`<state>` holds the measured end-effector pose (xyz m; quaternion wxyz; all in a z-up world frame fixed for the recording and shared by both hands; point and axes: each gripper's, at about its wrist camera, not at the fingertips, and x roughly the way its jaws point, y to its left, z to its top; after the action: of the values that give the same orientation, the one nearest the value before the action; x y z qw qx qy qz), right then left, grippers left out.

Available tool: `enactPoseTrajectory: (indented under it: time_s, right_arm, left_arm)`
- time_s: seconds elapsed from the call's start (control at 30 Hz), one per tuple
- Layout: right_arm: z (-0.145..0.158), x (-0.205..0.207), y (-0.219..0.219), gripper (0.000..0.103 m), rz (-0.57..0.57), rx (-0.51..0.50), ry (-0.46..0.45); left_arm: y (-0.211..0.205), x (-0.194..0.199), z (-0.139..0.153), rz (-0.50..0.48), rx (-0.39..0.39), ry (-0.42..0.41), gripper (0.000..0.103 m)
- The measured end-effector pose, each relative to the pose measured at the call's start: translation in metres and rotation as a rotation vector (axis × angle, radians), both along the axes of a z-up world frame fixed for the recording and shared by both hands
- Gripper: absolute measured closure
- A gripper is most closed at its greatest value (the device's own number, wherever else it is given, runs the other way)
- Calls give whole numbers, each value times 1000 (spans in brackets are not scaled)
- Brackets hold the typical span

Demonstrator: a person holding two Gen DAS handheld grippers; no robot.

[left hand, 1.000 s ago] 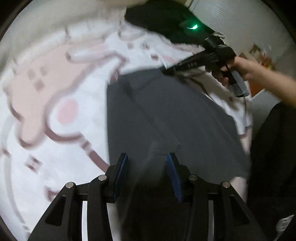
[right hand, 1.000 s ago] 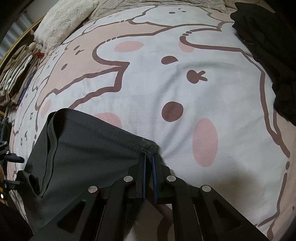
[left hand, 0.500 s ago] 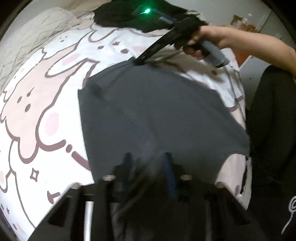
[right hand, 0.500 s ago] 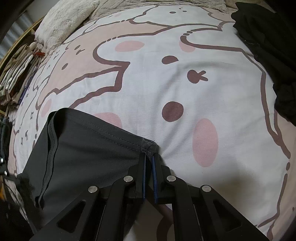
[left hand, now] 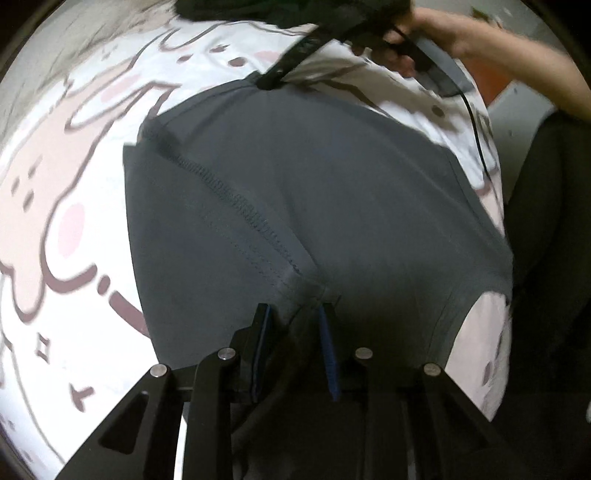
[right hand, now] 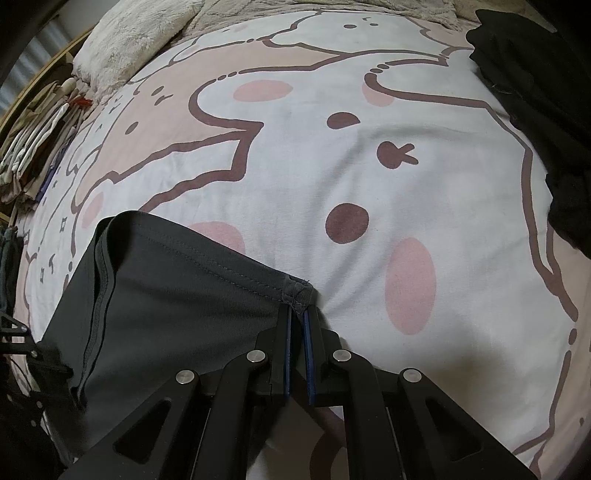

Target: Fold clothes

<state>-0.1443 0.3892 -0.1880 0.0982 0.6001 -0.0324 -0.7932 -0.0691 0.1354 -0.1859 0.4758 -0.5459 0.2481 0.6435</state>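
A dark grey garment (left hand: 332, 206) lies spread on the cartoon-print bed cover (left hand: 55, 206). My left gripper (left hand: 295, 314) has its jaws partly apart around a bunched corner of the garment at the near edge, and the cloth runs in between the pads. My right gripper (right hand: 298, 314) is shut on the far corner of the same grey garment (right hand: 177, 295), low over the bed cover (right hand: 369, 166). The right gripper also shows in the left wrist view (left hand: 269, 83), pinching the garment's far edge, held by a bare hand.
A black pile of clothes (right hand: 546, 110) lies on the right side of the bed. A fluffy beige blanket (right hand: 140, 29) lies at the head. Folded items (right hand: 33, 147) stack beside the bed on the left. The person's dark legs (left hand: 546, 258) stand at the bed's edge.
My left gripper has moved with its corner of the garment, and the garment now lies stretched flatter between the two grippers. The right gripper has stayed in place, still shut on its corner.
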Motion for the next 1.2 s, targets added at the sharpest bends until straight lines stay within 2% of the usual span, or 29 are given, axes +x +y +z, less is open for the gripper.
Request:
enactPoseTrajectory:
  time_s: [0.03,0.07,0.1,0.23,0.43,0.57,0.7,0.77,0.8,0.83,0.87,0.97,1.2]
  right_arm:
    - [0,0,-1,97,1,2,0]
    - [0,0,-1,97,3,6,0]
    - [0,-1,-2,97,8,14,0]
    - [5,-3,-11,97,38,70,5]
    - [22,1,-23,97,82,94,54]
    - [21,-1,-27,97,84,121,46]
    - [6,-3,-27,97,73,141,-5]
    - [6,-5,-28,97,77,144,-18]
    - [6,-6,-26,97,68,133,-28]
    - [5,-7,-25,97,60,123,-32]
    - [5,-7,-23,97,54,113,-35]
    - [4,-6,-22,97,59,108,-33]
    - [3,-5,-24,97,62,110,-31]
  left_arm:
    - [-2,-4,0,25,15,-23,90]
    - [-5,-6,3,45,25,-16,99]
    - [-8,-8,5,65,35,-8,101]
    - [-27,-20,34,153,77,99,101]
    - [-72,-47,66,321,117,223,101]
    - [-98,-69,64,443,117,247,101]
    - [-104,-86,42,536,51,229,100]
    - [-109,-93,32,571,34,195,94]
    - [-112,-93,30,580,39,174,76]
    - [-113,-92,27,584,52,155,55]
    - [-114,-90,26,587,69,135,48]
    - [-116,-85,27,561,100,94,45]
    - [-99,-93,-8,593,-16,43,45]
